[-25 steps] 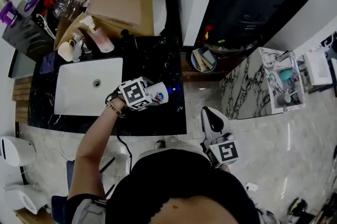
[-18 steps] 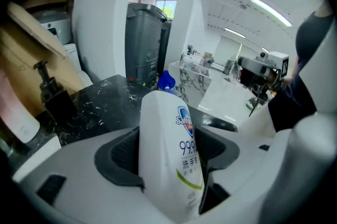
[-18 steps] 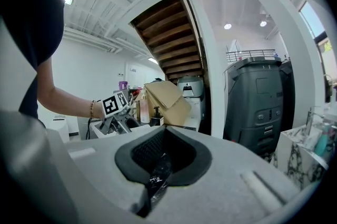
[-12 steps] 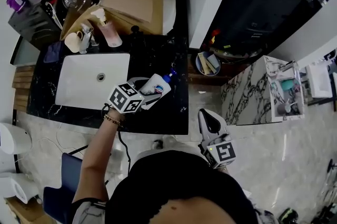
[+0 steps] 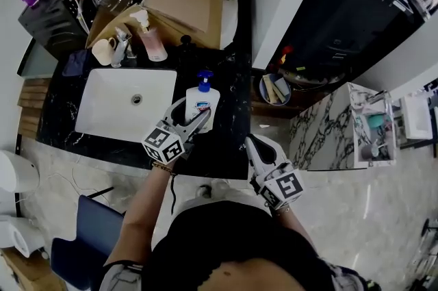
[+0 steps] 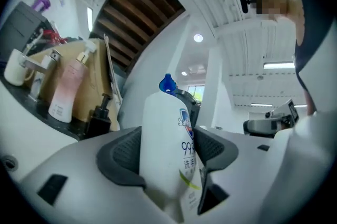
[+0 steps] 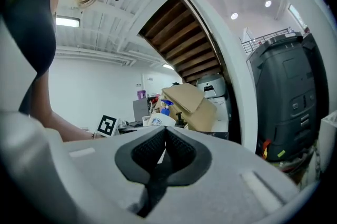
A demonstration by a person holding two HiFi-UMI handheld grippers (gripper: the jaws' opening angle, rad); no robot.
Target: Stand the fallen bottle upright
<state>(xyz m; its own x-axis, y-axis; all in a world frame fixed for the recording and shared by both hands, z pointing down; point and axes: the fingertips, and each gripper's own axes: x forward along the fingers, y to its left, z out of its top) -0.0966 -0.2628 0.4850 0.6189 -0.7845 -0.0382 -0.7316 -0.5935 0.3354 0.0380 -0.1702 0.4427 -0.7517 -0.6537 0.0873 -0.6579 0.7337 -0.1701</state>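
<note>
1. The left hand-held gripper [image 5: 190,115] is clamped on the white bottle [image 5: 202,99], with both pads pressing its sides. The right hand-held gripper [image 5: 250,142], well to the right of the sink [image 5: 102,111] and at the counter [image 5: 229,139] edge, is clenched on nothing.
2. The bottle is just right of the sink, over the black counter. Its blue pump [image 6: 166,83] is on top, and in the left gripper view it reads as upright or nearly so.
3. We judge the turning-up part as good as done.
4. We cannot tell whether the base rests on the counter.
5. What we think is left is to seat the bottle flat beside the sink, let go, and check that it stands alone.
</note>
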